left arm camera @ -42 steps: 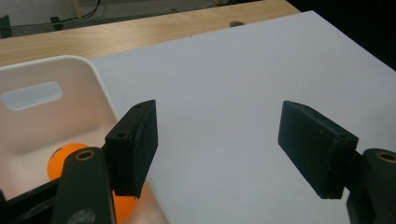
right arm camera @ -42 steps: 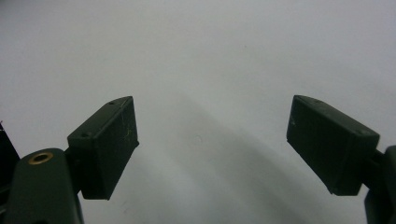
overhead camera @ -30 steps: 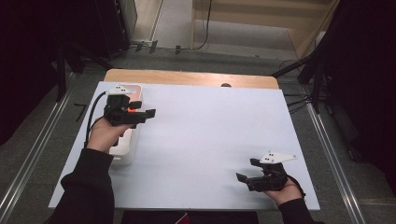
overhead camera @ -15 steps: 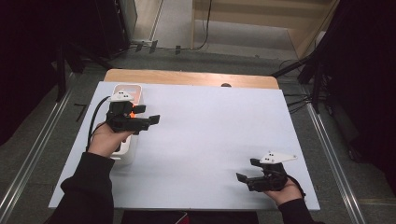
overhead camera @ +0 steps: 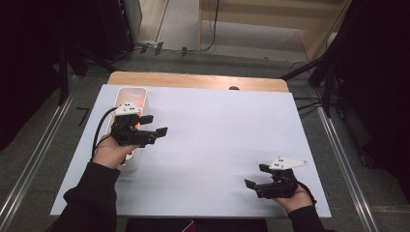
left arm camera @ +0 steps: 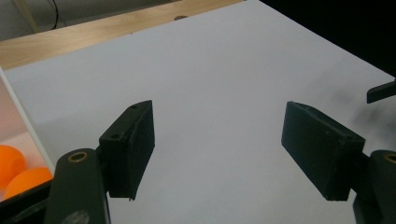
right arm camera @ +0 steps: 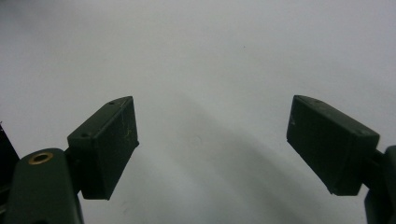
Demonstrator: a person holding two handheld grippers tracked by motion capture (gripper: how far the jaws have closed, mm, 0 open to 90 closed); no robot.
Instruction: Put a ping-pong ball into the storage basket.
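My left gripper (overhead camera: 155,125) hovers at the table's left, just right of a white tray (overhead camera: 131,93) that holds orange balls (left arm camera: 18,171). Its jaws point right over the white sheet (overhead camera: 217,140) and stand wide apart. In the left gripper view the left gripper (left arm camera: 218,135) has only bare sheet between its fingers, and the tray's wall (left arm camera: 21,116) runs along the left edge. My right gripper (overhead camera: 256,176) rests near the front right corner, open, jaws pointing left. In the right gripper view the right gripper (right arm camera: 212,135) holds nothing.
A wooden table edge (overhead camera: 193,80) runs along the far side of the sheet, with a small dark spot (overhead camera: 234,88) on it. Grey floor, metal rails and dark stands surround the table. A tip of the other gripper (left arm camera: 380,91) shows at the right of the left gripper view.
My left gripper has drifted from above the tray toward the near side and slightly right, over the tray's edge. The right gripper has stayed still.
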